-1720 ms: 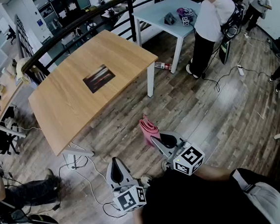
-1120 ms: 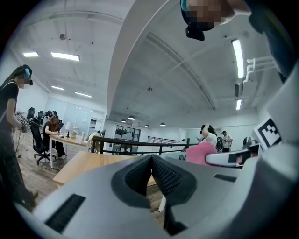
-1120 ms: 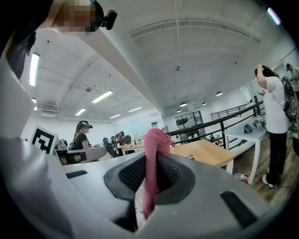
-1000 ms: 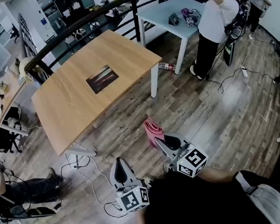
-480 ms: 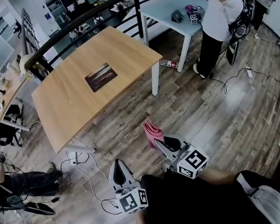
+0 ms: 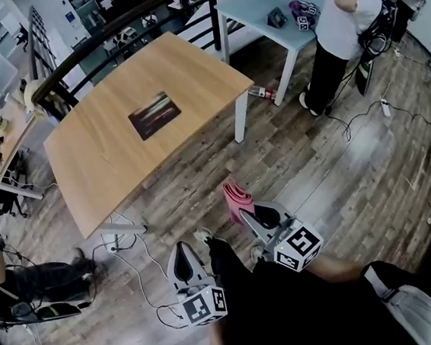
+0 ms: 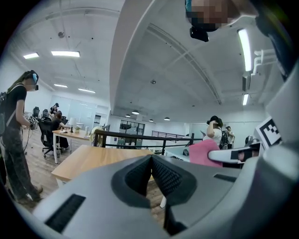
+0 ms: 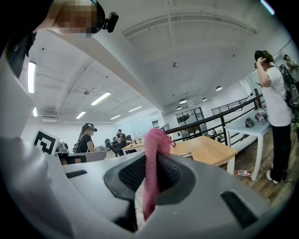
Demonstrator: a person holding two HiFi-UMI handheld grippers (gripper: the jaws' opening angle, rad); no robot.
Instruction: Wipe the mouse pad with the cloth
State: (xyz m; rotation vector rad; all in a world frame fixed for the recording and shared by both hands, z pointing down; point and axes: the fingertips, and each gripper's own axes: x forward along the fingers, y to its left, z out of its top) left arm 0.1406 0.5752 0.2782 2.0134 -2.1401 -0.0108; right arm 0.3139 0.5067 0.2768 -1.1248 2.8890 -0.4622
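Steps forward since the earlier frame, leg (image 6: 222, 265) now between grippers. Grips pink cloth (image 6: 235, 195) in right gripper (image 6: 244, 214), jaws clamped on it. Holds left gripper (image 6: 180, 250) closed, empty. Notes mouse pad (image 6: 154, 114) flat on wooden table (image 6: 108, 168), well apart from both

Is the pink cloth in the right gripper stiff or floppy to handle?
Probably floppy: the pink cloth droops limp below the jaws of the right gripper. Likely light too: that one pinch alone holds it.
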